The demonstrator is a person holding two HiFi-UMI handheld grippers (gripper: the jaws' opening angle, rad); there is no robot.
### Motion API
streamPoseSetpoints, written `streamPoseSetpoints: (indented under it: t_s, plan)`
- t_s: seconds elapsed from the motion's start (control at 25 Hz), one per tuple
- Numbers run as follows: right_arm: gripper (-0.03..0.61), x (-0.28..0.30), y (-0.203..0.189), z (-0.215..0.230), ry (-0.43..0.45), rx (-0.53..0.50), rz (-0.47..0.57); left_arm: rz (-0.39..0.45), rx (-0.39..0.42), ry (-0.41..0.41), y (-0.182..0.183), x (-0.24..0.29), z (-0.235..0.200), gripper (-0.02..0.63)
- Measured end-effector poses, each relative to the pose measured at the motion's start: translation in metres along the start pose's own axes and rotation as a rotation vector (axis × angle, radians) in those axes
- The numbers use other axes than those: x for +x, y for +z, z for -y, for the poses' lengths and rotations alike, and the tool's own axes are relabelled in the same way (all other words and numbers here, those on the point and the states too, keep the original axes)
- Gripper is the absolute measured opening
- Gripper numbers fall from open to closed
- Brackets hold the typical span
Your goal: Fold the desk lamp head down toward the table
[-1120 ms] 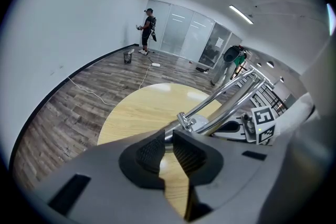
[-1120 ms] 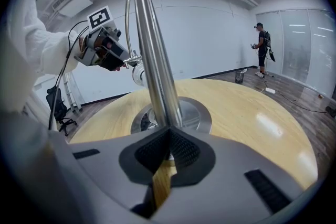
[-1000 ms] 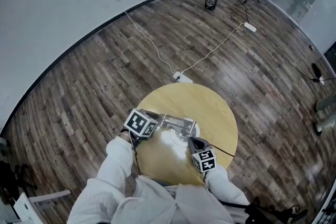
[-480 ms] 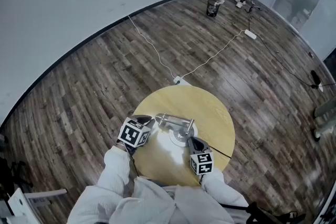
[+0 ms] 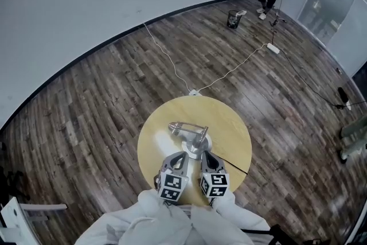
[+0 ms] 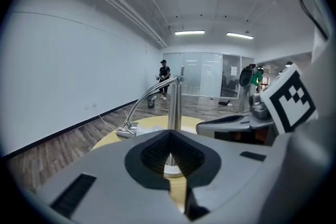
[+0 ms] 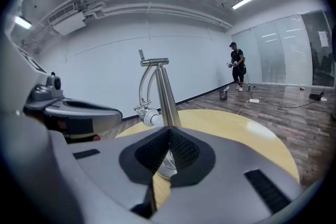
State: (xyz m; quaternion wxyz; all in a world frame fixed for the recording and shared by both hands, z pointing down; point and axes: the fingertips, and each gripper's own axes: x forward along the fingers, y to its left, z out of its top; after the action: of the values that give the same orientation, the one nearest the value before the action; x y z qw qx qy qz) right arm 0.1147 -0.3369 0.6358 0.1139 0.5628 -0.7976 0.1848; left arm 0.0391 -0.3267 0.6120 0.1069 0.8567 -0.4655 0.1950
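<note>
— How are the grippers posed?
— Side by side, tilted slightly down. Jaws of the left gripper [image 5: 176,160] just closed, empty; those of the right gripper [image 5: 207,159] shut, empty.
— The lamp [image 5: 195,136]?
— Just ahead of both jaws, its head [image 5: 175,126] down near the desk [image 5: 235,123].

The left gripper [image 5: 177,157], with its black-and-white marker cube, has left the head of the silver metal desk lamp [image 5: 192,130] at the 9 o'clock side of the round yellow wooden surface [image 5: 232,123]. It has drawn back to the 6 o'clock edge, and the lamp's head now stands free of it. Its jaws have just been closing with nothing between them and now meet. The right gripper [image 5: 207,155] has shifted from about 5 o'clock, near the lamp's base, to 6 o'clock, so the two grippers now sit side by side, both pointing toward 12 o'clock.
</note>
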Motion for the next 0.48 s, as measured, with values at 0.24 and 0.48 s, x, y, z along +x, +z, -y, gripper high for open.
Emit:
streamPoseSetpoints:
  t_s: [0.24, 0.48]
  plan:
    - [0.012, -0.027, 0.021, -0.006, 0.008, -0.053, 0.067, 0.060, -0.069, 0.066, 0.014, -0.018, -0.003, 0.000]
    - [0.012, -0.056, 0.029, -0.025, -0.017, -0.056, 0.114, 0.137, -0.055, 0.055, 0.029, -0.053, 0.017, 0.000]
